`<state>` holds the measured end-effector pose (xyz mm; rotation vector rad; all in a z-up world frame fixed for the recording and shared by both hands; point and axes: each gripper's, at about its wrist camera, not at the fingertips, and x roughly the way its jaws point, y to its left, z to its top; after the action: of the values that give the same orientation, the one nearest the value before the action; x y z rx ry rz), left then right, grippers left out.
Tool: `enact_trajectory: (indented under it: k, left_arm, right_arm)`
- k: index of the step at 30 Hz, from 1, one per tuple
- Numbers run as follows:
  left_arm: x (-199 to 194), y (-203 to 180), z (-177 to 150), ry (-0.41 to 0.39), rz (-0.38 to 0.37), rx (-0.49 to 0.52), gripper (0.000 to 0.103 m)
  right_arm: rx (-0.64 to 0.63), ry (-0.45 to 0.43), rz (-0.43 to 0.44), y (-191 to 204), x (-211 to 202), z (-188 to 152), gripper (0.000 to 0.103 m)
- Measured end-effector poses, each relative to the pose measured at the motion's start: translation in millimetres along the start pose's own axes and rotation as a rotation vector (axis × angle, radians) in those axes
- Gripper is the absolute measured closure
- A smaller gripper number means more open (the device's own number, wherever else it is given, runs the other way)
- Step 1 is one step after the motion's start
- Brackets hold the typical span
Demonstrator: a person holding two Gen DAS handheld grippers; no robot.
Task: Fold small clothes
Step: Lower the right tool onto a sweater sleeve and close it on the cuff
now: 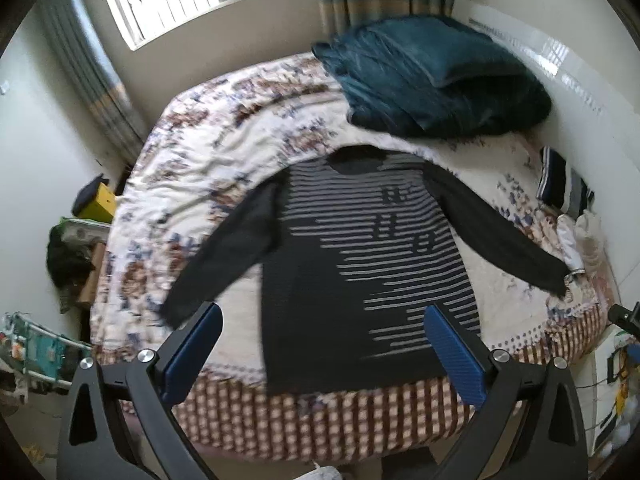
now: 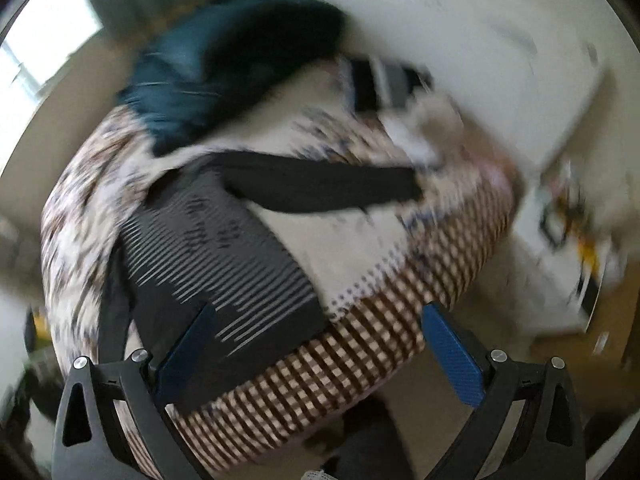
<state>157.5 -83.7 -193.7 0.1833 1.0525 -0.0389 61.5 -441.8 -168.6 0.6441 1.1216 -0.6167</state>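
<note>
A dark long-sleeved sweater with grey stripes [image 1: 360, 248] lies flat, front up, on the floral bedspread [image 1: 208, 152], sleeves spread out, hem at the bed's near edge. My left gripper [image 1: 322, 316] is open and empty, held above the hem. The right wrist view is blurred; the sweater [image 2: 216, 256] shows left of centre there with one sleeve [image 2: 320, 186] stretched right. My right gripper [image 2: 318, 316] is open and empty above the bed's near corner.
A teal blanket [image 1: 432, 76] is heaped at the bed's far right by the white wall. Folded clothes [image 1: 564, 188] sit at the right edge. Clutter and a yellow box [image 1: 102, 200] stand on the floor left. A white cabinet [image 2: 560, 248] stands right.
</note>
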Motion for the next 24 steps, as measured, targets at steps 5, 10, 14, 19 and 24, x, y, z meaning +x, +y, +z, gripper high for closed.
enact_trajectory:
  k: [5,10,14,19,24]
  left_arm:
    - [97.3,-41.2,12.5,0.113,0.067,0.026,0.0]
    - [207.0,-77.0,14.4,0.221,0.086,0.005,0.0]
    - [274.1,-97.1,15.4,0.264,0.117,0.012,0.0]
    - [339.8,-102.6,23.8,0.31,0.143,-0.045,0.0]
    - [381.6,-94.7,43.1,0.3,0.176,-0.082,0.0]
  right_arm:
    - [0.247,0.063,-0.062,-86.0,149.5,64.4,0.0]
    - [0.437,0.087,-0.085,-144.7,288.3,118.2,0.0]
    - [0.586,0.097,-0.083,-178.1,369.1,143.5,0.0]
    - [0.752,0.034,-0.035,-201.3,420.5,156.9,0.0]
    - [0.681,-0.07,-0.033,-179.1,436.6,178.2,0.053]
